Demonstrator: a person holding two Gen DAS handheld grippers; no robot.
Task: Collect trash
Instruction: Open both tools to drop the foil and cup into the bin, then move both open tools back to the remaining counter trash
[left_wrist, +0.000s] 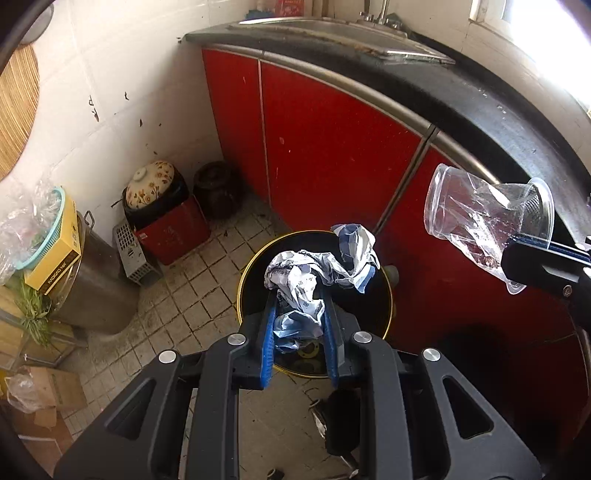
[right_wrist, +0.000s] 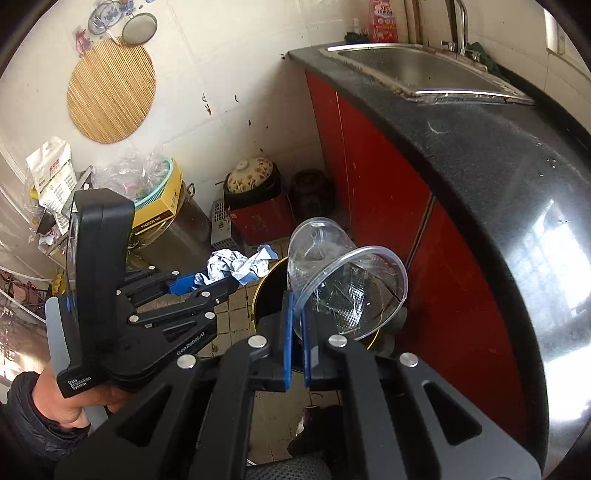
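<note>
You see a floral pot on a red box, a dark jar beside it, a sink above red cabinets.

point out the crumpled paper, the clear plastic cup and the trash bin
crumpled paper (left_wrist: 306, 280), left wrist view, on its printed middle folds
clear plastic cup (right_wrist: 317, 247), right wrist view, on its clear side wall
trash bin (left_wrist: 242, 280), left wrist view, on its gold rim
</note>
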